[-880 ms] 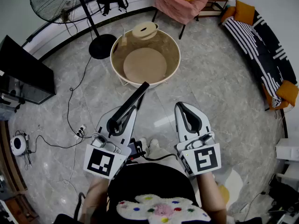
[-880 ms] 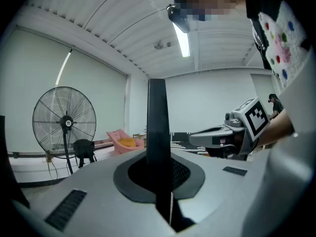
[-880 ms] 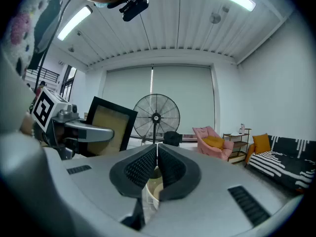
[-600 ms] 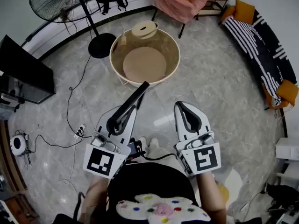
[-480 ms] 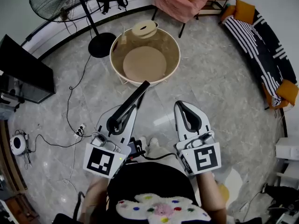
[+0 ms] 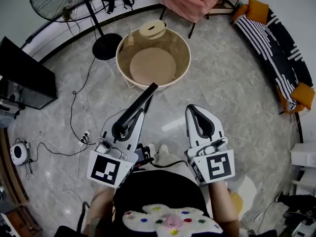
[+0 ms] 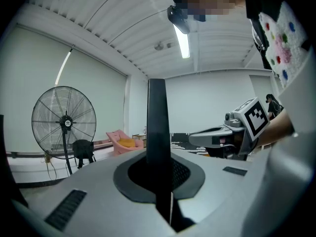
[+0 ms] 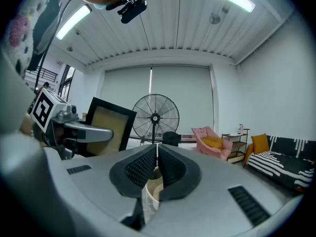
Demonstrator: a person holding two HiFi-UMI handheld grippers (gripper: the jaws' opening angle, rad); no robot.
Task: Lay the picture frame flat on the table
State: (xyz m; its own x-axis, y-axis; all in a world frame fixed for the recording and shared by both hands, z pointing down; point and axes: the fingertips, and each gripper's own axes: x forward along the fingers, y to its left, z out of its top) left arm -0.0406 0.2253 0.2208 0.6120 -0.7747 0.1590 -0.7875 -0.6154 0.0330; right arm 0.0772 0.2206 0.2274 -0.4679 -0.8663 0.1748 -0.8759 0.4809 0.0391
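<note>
My left gripper (image 6: 129,121) is shut on a black picture frame (image 6: 139,106), gripping its lower edge. The frame stands up out of the jaws and shows edge-on as a dark bar (image 7: 158,127) in the left gripper view. From the right gripper view I see its tan panel (image 8: 104,129) facing me, above the left gripper (image 8: 79,131). The round table (image 6: 184,73), tan with a raised rim, is on the floor ahead of both grippers. My right gripper (image 6: 198,111) is shut with nothing in it (image 8: 156,154), level with the left and to its right.
A pale round roll (image 6: 152,30) rests on the table's far rim. A standing fan (image 6: 61,1) and its base (image 6: 107,49) are at the far left, a pink armchair (image 6: 190,1) behind the table, a striped sofa (image 6: 276,48) on the right. A dark screen (image 6: 24,75) and cables (image 6: 74,127) lie to the left.
</note>
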